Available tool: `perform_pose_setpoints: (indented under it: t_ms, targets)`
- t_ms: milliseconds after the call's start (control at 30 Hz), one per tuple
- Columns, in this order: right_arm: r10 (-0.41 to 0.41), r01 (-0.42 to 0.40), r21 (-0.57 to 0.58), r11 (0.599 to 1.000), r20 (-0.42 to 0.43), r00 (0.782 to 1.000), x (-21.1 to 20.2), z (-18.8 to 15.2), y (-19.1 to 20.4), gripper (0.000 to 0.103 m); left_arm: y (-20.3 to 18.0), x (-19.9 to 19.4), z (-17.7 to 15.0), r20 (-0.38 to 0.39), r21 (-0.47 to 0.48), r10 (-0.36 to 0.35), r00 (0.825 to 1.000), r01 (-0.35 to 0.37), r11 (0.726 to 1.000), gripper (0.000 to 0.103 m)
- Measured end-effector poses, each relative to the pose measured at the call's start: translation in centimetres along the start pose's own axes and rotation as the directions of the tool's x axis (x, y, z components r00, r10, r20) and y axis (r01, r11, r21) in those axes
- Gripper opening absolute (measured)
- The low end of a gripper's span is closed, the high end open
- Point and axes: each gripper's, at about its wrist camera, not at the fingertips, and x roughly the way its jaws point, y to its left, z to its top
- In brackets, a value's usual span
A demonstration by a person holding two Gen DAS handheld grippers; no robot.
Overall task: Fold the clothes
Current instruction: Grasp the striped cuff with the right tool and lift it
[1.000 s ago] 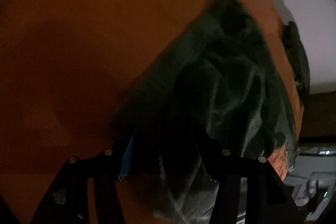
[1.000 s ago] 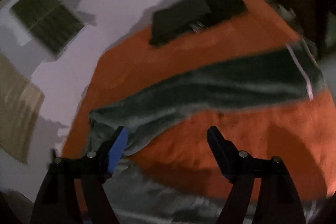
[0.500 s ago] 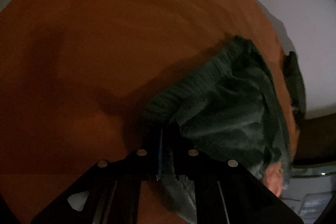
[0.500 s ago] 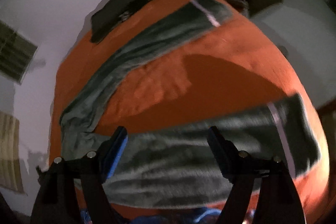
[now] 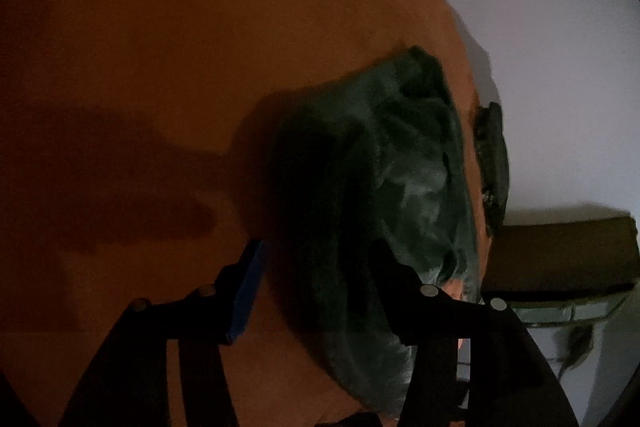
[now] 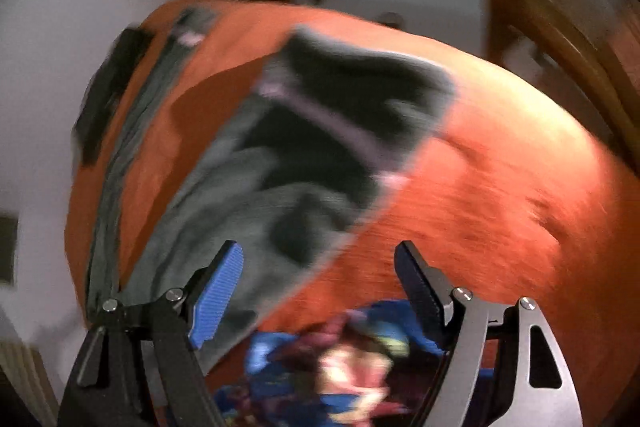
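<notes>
Much of what we see is blurred or dark. In the right wrist view the dark green garment [image 6: 304, 163] smears across the orange cloth surface [image 6: 500, 195], so we cannot make out its folds; a pale stripe [image 6: 352, 135] runs across it, and a long narrow part [image 6: 120, 155] trails toward the surface's far left edge, beside a black flat object [image 6: 108, 95] we cannot identify. Blue patterned fabric [image 6: 320, 367] at the near edge is too smeared to read. In the left wrist view the garment [image 5: 400, 167] lies bunched near the surface's [image 5: 180, 47] right edge, its near part lost in shadow. We hold our left gripper [image 5: 316, 259] low over that heap, jaws spread, the fabric between them but not pinched. Our right gripper [image 6: 320, 263] hangs above the garment's near end, jaws spread wide, gripping nothing.
</notes>
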Motion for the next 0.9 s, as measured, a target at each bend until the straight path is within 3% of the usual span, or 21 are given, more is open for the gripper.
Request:
perform_pose_setpoints:
  t_ms: [67, 133, 233, 300, 333, 367, 400, 433, 467, 500, 633, 833, 900]
  targets:
    - [-0.001, 0.001, 0.061, 0.998, 0.000, 1.000, 0.3, -0.1, -2.2, 0.078, -0.2, 1.2, -0.2, -0.021, -0.024, -0.015, 1.000, 0.015, 1.000, 0.056]
    - [0.057, -0.057, 0.102, 0.993, 0.004, 0.998, 1.0, 0.0, -3.4, 0.078, -1.0, 2.4, -0.2, -0.033, -0.034, -0.034, 0.999, 0.033, 0.999, 0.056]
    - [0.133, -0.137, 0.127, 0.982, 0.043, 0.990, 1.8, 0.8, -4.0, 0.078, -2.1, 3.5, -0.5, 0.002, -0.004, 0.017, 1.000, -0.017, 1.000, 0.056]
    - [0.122, -0.130, 0.136, 0.982, 0.065, 0.990, 2.9, 2.0, -4.2, 0.078, -1.6, 4.1, -0.6, 0.033, -0.046, 0.041, 0.999, -0.039, 0.998, 0.056]
    - [0.115, -0.125, 0.141, 0.982, 0.076, 0.990, 3.4, 2.6, -4.2, 0.078, -1.4, 4.3, -0.6, 0.048, -0.068, 0.053, 0.997, -0.050, 0.996, 0.053]
    - [0.128, -0.139, 0.162, 0.977, 0.076, 0.989, 4.2, 3.2, -4.5, 0.078, -1.2, 4.6, -0.7, 0.063, -0.090, 0.066, 0.996, -0.060, 0.994, 0.043]
    - [0.141, -0.153, 0.184, 0.971, 0.076, 0.987, 5.1, 3.7, -4.9, 0.070, -0.8, 4.4, -0.6, 0.080, -0.126, 0.032, 0.996, -0.022, 0.992, 0.038]
    - [0.162, -0.176, 0.193, 0.965, 0.088, 0.983, 4.9, 4.0, -4.9, 0.055, -0.4, 4.3, -0.5, 0.098, -0.161, -0.001, 0.995, 0.017, 0.987, 0.025]
    - [0.183, -0.200, 0.202, 0.959, 0.100, 0.978, 4.6, 4.3, -5.0, 0.006, 0.0, 4.1, -0.5, 0.117, -0.195, -0.034, 0.993, 0.057, 0.979, 0.011]
    - [0.204, -0.224, 0.210, 0.952, 0.113, 0.972, 4.4, 4.6, -5.1, 0.009, 0.5, 3.9, -0.4, 0.138, -0.228, -0.067, 0.988, 0.097, 0.969, 0.011]
    - [0.228, -0.251, 0.157, 0.955, 0.151, 0.962, 1.3, 5.9, -3.6, 0.008, -1.8, 1.0, 0.3, 0.167, -0.167, -0.058, 0.984, 0.086, 0.982, 0.010]
    - [0.269, -0.281, 0.037, 0.959, 0.202, 0.942, -8.0, 6.8, 0.2, 0.008, -4.3, -7.5, -0.8, 0.252, -0.115, -0.137, 0.958, 0.171, 0.979, 0.010]
    - [0.264, -0.275, 0.019, 0.961, 0.220, 0.939, -10.5, 6.3, 0.7, 0.008, -3.5, -8.4, -1.6, 0.254, -0.116, -0.140, 0.957, 0.173, 0.978, 0.010]
